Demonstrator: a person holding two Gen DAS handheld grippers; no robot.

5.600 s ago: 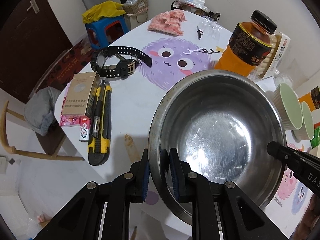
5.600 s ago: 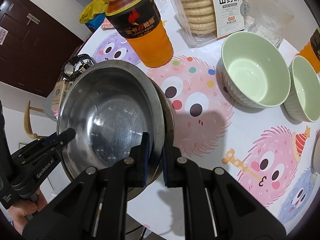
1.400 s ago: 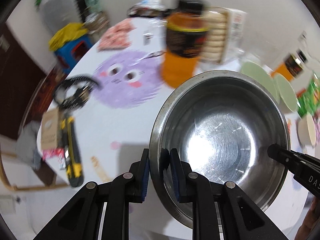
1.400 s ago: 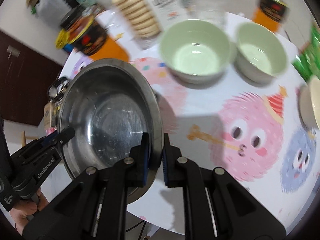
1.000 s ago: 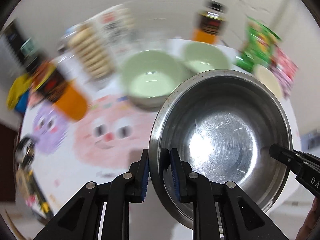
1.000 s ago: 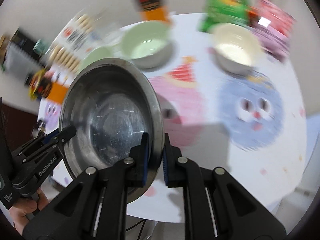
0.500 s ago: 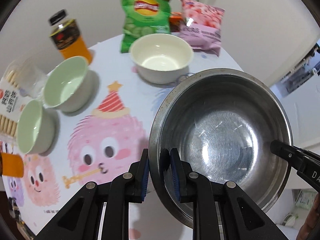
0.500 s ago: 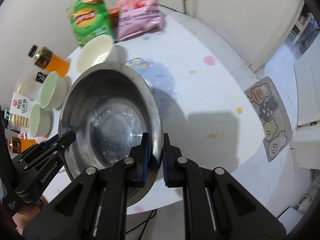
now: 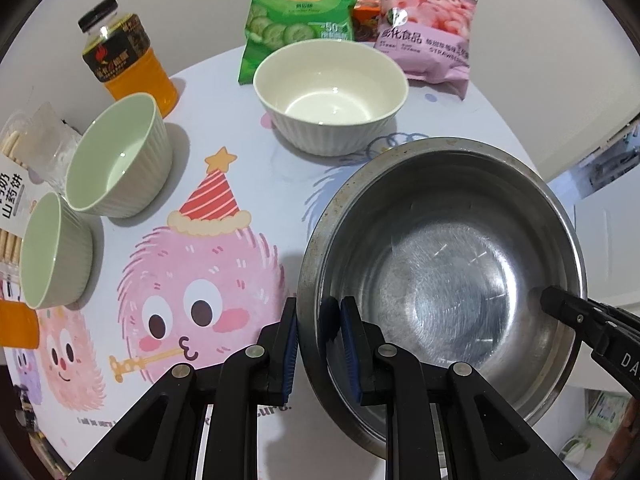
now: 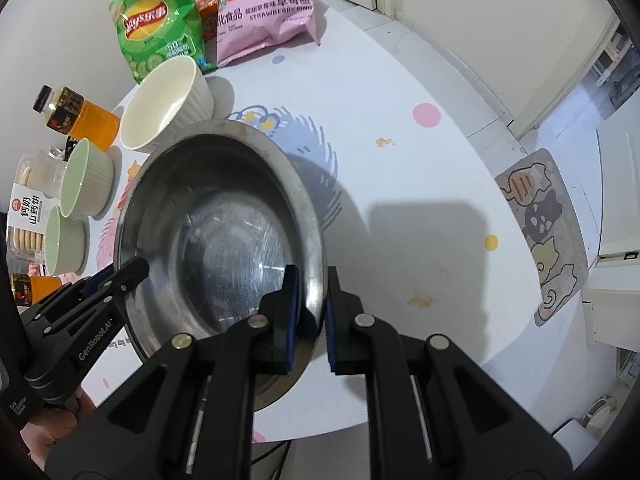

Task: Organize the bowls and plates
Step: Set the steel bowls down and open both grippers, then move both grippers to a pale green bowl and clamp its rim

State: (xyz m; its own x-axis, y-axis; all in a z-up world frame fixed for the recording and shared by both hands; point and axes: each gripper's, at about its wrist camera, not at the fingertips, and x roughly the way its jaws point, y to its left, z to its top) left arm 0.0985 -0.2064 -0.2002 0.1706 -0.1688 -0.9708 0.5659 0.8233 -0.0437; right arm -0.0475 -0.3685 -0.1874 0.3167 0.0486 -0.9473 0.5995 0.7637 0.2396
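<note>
A large steel bowl (image 9: pixel 448 280) hangs just above the table, held by both grippers on opposite sides of its rim. My left gripper (image 9: pixel 318 320) is shut on the near-left rim; in the right wrist view it reaches in from the left (image 10: pixel 132 276). My right gripper (image 10: pixel 312 300) is shut on the steel bowl (image 10: pixel 224 232) at its right rim, and its tip enters the left wrist view at the right (image 9: pixel 560 304). Beyond it stand a cream ribbed bowl (image 9: pixel 332 92) and two pale green bowls (image 9: pixel 120 160) (image 9: pixel 52 248), all upright.
A white round table (image 10: pixel 400 168) with cartoon monster prints carries a green chip bag (image 9: pixel 298 12), a pink snack bag (image 9: pixel 424 36), an orange drink bottle (image 9: pixel 124 56) and a biscuit pack (image 9: pixel 12 184) along its far side. The table's right edge drops to a floor with a mat (image 10: pixel 540 224).
Both grippers swung the steel bowl along the table, from the end with the watch and bottle to the end by the cream bowl and snack bags, and a little lower. Both grips are unchanged.
</note>
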